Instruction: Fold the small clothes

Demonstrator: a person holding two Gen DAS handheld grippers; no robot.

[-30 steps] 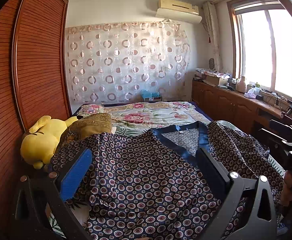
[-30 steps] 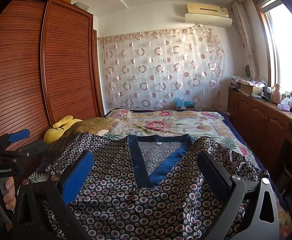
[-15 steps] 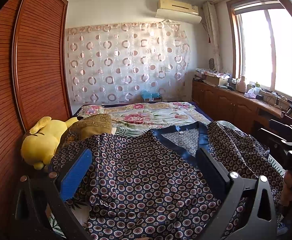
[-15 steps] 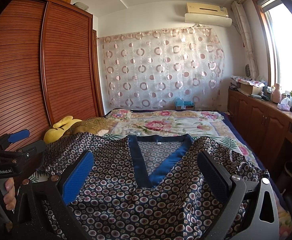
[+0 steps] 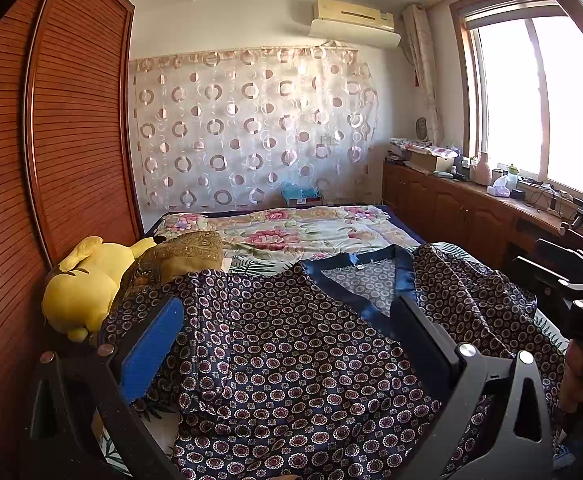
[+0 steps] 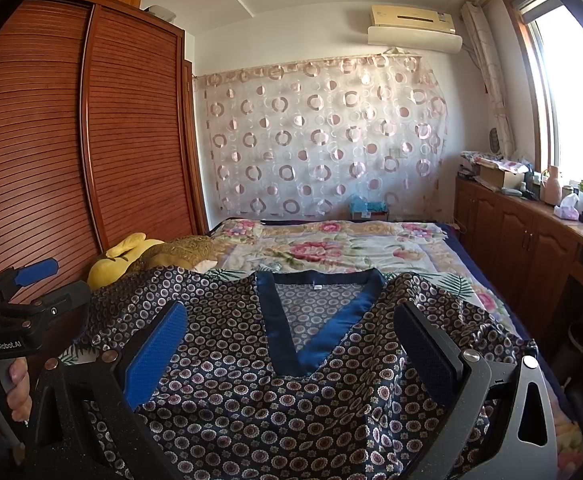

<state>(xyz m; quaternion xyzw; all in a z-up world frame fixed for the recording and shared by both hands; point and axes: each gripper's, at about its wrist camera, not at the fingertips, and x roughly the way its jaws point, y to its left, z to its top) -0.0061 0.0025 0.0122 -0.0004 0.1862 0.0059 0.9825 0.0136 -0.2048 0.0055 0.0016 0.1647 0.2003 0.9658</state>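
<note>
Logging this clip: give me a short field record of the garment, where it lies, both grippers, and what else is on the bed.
garment: dark patterned top with blue V-neck trim, spread out front up, not yet folded
surface: bed with floral quilt
left gripper: open, above the top, holding nothing
right gripper: open, above the top, holding nothing
nearby: yellow plush toy and brown cushion beside the wardrobe
</note>
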